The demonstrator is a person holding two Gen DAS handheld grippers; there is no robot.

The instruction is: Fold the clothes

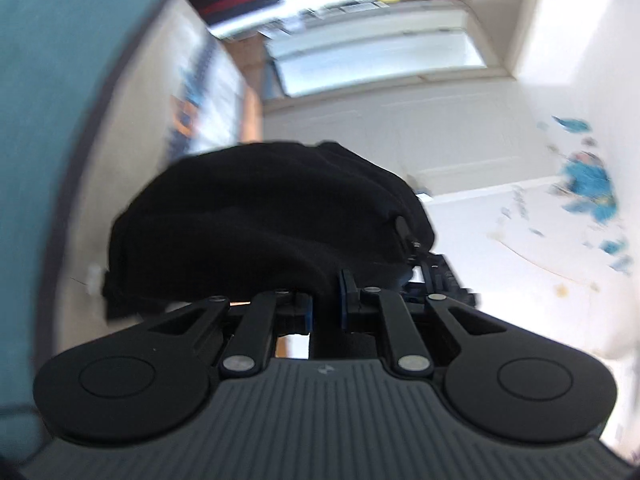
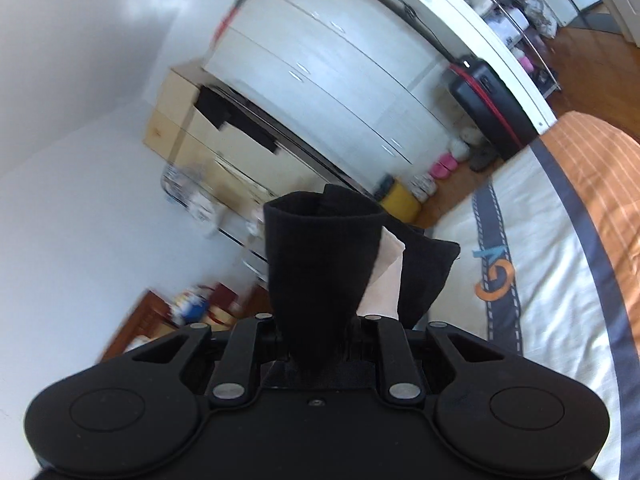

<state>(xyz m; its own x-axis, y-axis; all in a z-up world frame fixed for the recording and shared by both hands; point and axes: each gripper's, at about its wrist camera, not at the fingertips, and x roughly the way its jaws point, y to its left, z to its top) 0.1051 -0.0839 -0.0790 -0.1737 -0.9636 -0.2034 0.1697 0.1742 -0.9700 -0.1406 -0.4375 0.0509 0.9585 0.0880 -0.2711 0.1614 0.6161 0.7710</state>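
Your left gripper [image 1: 326,304] is pinched down on black cloth: the blue pads are close together with a fold of the black garment [image 1: 260,216] wedged between them, and the rest of it bunches up and forward, right over the fingertips, leaning a bit to the gripper's left. Your right gripper [image 2: 320,328] is likewise clamped on black fabric, which stands up straight ahead of it as a narrow column, with a pale label [image 2: 386,276] peeking out on its right side.

So the garment is up in the air, off the bed [image 2: 540,280], which lies off to the right gripper's right and below. Can't tell from either view how the cloth runs between your two grips, or how folded it already is. Looks like both ends are equally in hand, so neither gripper is "nearer."
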